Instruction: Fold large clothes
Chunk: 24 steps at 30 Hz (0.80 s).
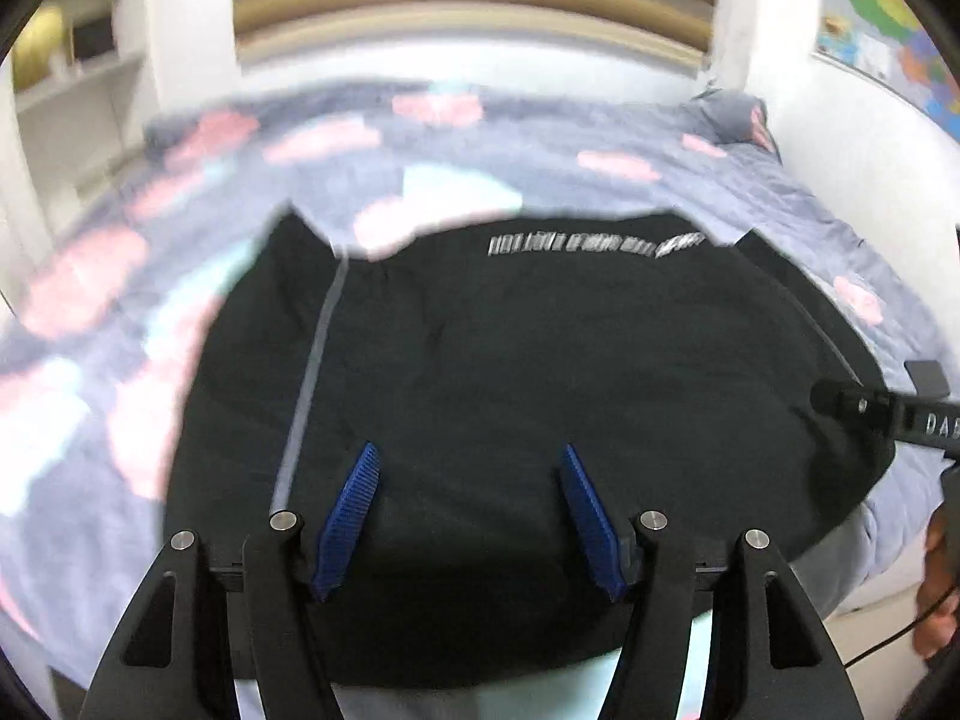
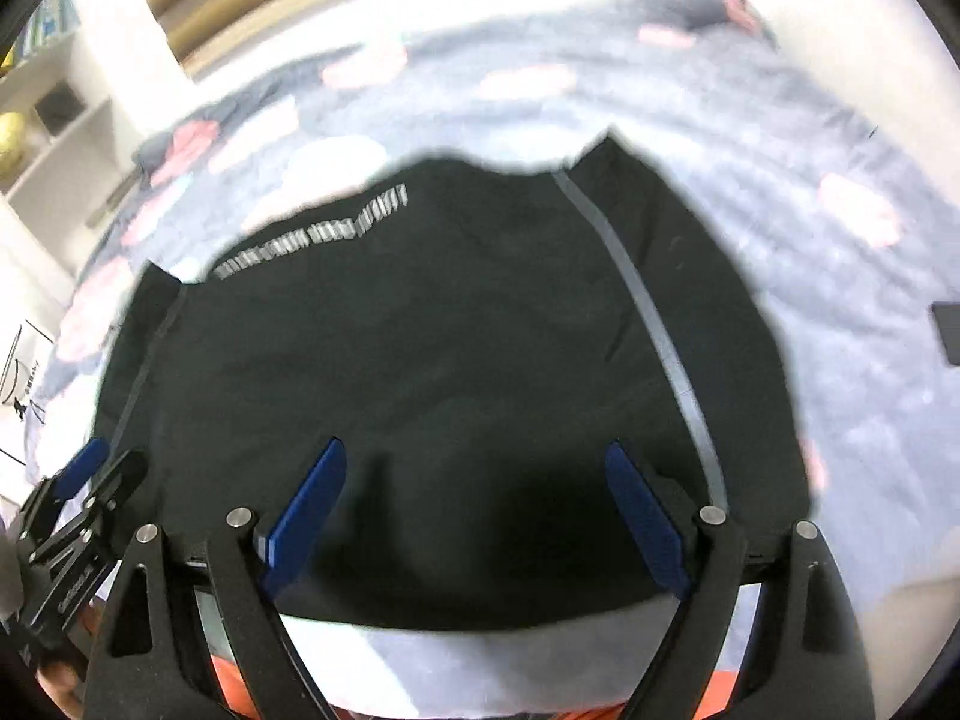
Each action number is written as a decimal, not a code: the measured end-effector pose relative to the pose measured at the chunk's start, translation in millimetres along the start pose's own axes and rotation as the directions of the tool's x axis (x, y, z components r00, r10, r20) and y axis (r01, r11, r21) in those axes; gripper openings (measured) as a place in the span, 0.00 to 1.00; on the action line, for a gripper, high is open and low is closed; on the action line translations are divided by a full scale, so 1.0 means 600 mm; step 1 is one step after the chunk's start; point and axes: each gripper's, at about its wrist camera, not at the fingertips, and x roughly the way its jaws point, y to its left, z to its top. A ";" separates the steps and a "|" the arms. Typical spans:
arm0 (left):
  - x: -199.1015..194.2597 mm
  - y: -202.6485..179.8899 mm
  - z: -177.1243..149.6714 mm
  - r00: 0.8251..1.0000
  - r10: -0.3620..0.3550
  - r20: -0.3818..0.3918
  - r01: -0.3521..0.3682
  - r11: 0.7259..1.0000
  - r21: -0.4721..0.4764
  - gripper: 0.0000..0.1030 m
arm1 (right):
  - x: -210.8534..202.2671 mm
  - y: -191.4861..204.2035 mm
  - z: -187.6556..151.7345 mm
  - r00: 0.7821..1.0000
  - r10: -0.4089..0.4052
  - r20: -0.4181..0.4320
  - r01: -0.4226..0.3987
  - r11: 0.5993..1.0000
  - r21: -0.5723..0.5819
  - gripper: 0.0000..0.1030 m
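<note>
garment: showing black with grey stripes and white lettering. bedcover: showing grey-blue with pink and pale aqua patches. gripper pads: showing blue.

Both cameras looked forward and down along their own fingers, from close above the near edge of the bed. The left wrist view sat over the black garment left of its middle, the right wrist view further right. Both shared the garment, the patterned bedcover and the far headboard.
</note>
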 end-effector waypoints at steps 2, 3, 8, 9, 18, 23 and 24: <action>-0.056 -0.010 0.013 0.997 0.012 0.071 -0.012 1.000 -0.002 0.68 | -0.048 0.018 0.010 0.998 -0.013 0.066 0.015 1.000 -0.024 0.87; -0.084 -0.012 0.019 0.994 0.015 0.110 -0.014 1.000 -0.008 0.73 | -0.076 0.028 0.012 0.994 -0.017 0.108 0.021 0.999 -0.043 0.87; -0.203 -0.022 0.040 0.954 0.068 0.293 -0.066 0.998 -0.016 0.81 | -0.166 0.064 0.008 0.972 -0.038 0.233 0.066 0.991 -0.113 0.90; -0.220 -0.023 0.042 0.949 0.065 0.308 -0.067 0.998 -0.005 0.81 | -0.178 0.071 0.006 0.968 -0.044 0.249 0.077 0.989 -0.124 0.90; -0.295 0.006 0.041 0.913 0.125 0.388 -0.096 0.991 -0.093 0.81 | -0.225 0.110 -0.005 0.948 -0.054 0.314 0.114 0.977 -0.178 0.90; -0.296 0.023 0.030 0.912 0.161 0.376 -0.125 0.985 -0.119 0.81 | -0.216 0.122 -0.009 0.949 -0.052 0.309 0.116 0.975 -0.191 0.90; -0.292 0.023 0.030 0.914 0.161 0.373 -0.124 0.985 -0.121 0.81 | -0.213 0.124 -0.010 0.951 -0.053 0.305 0.116 0.974 -0.194 0.91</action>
